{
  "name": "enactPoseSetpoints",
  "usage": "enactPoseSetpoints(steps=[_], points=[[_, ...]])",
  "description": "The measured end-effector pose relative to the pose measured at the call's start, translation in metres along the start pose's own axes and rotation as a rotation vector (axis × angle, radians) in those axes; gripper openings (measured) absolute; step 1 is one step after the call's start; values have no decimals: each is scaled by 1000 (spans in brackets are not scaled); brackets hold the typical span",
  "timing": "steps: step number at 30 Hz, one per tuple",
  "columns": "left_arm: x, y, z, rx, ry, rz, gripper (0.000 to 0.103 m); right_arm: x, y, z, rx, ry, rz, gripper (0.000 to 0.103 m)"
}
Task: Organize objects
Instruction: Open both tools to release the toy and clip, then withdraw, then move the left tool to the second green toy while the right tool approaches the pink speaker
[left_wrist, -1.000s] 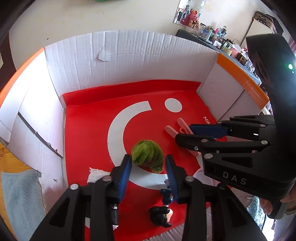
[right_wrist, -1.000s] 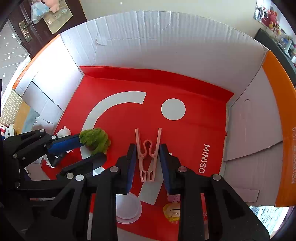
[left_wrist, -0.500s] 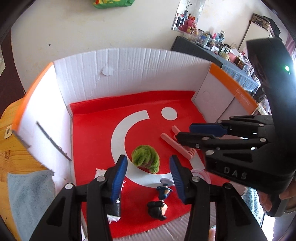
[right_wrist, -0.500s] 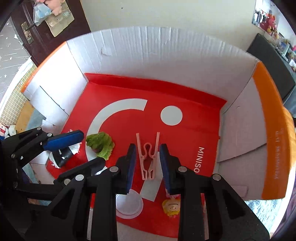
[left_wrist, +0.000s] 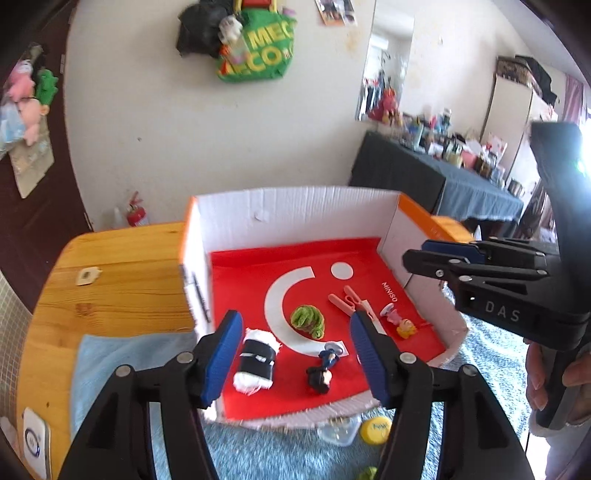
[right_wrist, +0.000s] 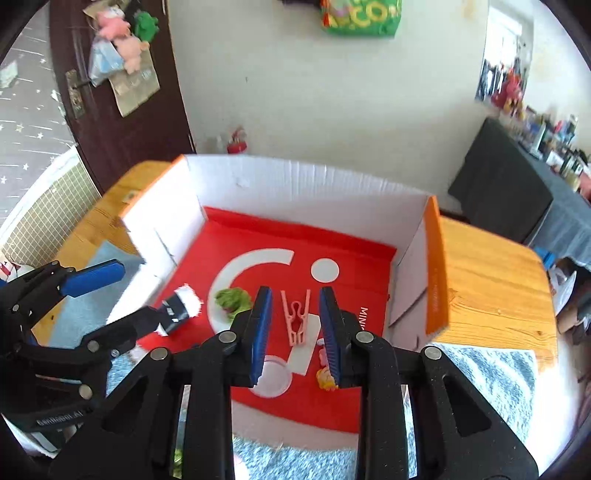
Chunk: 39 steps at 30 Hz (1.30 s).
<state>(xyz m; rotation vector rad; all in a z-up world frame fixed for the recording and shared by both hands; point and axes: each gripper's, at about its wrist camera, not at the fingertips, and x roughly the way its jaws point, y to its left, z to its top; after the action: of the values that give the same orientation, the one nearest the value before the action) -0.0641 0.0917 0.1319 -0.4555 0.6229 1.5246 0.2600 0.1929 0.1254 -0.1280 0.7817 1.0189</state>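
A shallow cardboard box (left_wrist: 295, 206) (right_wrist: 303, 184) with a red floor holds a green fuzzy ball (left_wrist: 308, 319) (right_wrist: 232, 300), a pink clothes peg (left_wrist: 347, 301) (right_wrist: 295, 317), a black-and-white roll (left_wrist: 256, 360) (right_wrist: 177, 308), a dark figurine (left_wrist: 321, 373) and a yellow-headed figurine (left_wrist: 404, 326) (right_wrist: 325, 380). My left gripper (left_wrist: 295, 350) (right_wrist: 114, 295) is open and empty, raised above the box's near left. My right gripper (right_wrist: 295, 328) (left_wrist: 424, 253) is open and empty, raised above the peg.
The box sits on a wooden table (left_wrist: 110, 266) (right_wrist: 491, 280) with a blue towel (left_wrist: 122, 354) (right_wrist: 491, 373). A clear lid (right_wrist: 271, 376) lies in the box. A yellow cap (left_wrist: 376, 430) and a clear cup (left_wrist: 338, 435) lie in front of the box.
Both grippers have pulled up and back, away from the box. The left jaws have opened wider. The green ball and the peg stay on the box floor.
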Motion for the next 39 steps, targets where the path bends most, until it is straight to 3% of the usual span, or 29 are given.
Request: enactPoseSetpoints(steps=[2, 3, 5, 16, 21, 29, 35, 39], points=[[-14, 1, -4, -7, -26, 11, 65, -13, 4, -7, 4, -41, -6, 35], [-22, 1, -9, -10, -40, 19, 65, -17, 6, -9, 7, -59, 1, 56], [-35, -1, -17, -13, -61, 30, 65, -33, 10, -18, 5, -115, 9, 73], [-76, -3, -64, -22, -118, 59, 74, -83, 22, -71, 31, -226, 7, 74], [-80, -8, -81, -33, -125, 51, 82, -96, 27, -98, 39, -262, -12, 82], [-76, -15, -107, -53, -128, 84, 91, -87, 27, -137, 75, -244, -25, 85], [-57, -19, -130, -58, -79, 93, 91, -67, 26, -163, 82, -207, -72, 85], [-45, -20, -142, -56, -43, 105, 91, -52, 24, -176, 100, -169, -59, 85]])
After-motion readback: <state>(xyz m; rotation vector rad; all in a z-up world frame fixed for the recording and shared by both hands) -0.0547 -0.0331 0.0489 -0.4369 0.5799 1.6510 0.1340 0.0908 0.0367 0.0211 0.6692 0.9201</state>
